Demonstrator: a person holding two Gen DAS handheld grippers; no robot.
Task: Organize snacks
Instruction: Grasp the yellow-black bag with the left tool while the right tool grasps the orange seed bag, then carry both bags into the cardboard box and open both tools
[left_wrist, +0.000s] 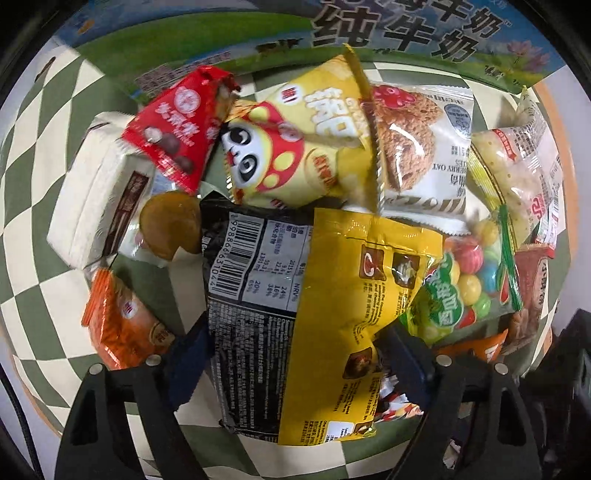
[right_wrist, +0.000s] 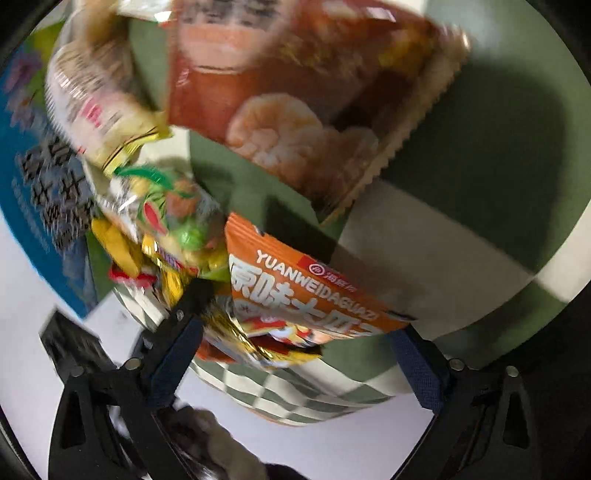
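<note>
Jaws on the left gripper (left_wrist: 295, 354) stand apart, released, one blue pad on each flank of the black-and-yellow bag (left_wrist: 295, 288); whether the pads already press its sides I cannot tell, so I read it as straddled and not yet gripped. That bag lies on top of the snack heap, its long axis running straight away from the jaws toward the milk carton (left_wrist: 369, 37) at the far edge of the chequered cloth (left_wrist: 22, 206); the pads therefore face its two long edges, which is the narrow way across and, in my judgement, the right way to close. The panda bag (left_wrist: 295, 147) and the oat cookie pack (left_wrist: 421, 147) lie just beyond its far end, the candy ball bag (left_wrist: 461, 280) touches its right side.

Jaws on the right gripper (right_wrist: 295, 332) are also spread, grasping nothing; the orange seed packet (right_wrist: 306, 291) sits between them near the cloth's near edge, tilted, its long edge slanting across the gap rather than along it; the brown shrimp-picture bag (right_wrist: 295, 92) lies farther off. The left hand looks better squared to its bag; the right would probably need a roll of the wrist first.
</note>
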